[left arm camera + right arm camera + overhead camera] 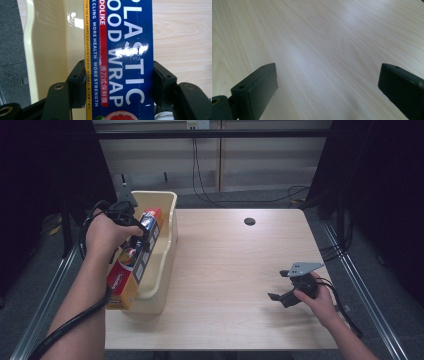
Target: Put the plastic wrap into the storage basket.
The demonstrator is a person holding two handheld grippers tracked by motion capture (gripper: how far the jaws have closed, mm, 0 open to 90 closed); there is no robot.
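A long blue, red and yellow plastic-wrap box (pixel 132 262) lies lengthwise in and over the cream plastic bin (pixel 165 270) at the table's left edge. My left gripper (pixel 139 240) is shut on the box near its middle. In the left gripper view both black jaws press the sides of the box (pixel 125 62), whose white letters read PLASTIC FOOD WRAP. My right gripper (pixel 280 296) rests low over the right front part of the wooden table (pixel 225 265), jaws wide apart. In the right gripper view my right gripper (pixel 327 85) has bare wood between its jaws.
A dark round cable hole (pixel 249 221) sits near the table's far edge. Metal rails (pixel 367 295) run along both sides of the table. Cables lie on the grey floor (pixel 280 197) behind. The bin's pale inner wall (pixel 50 50) is left of the box.
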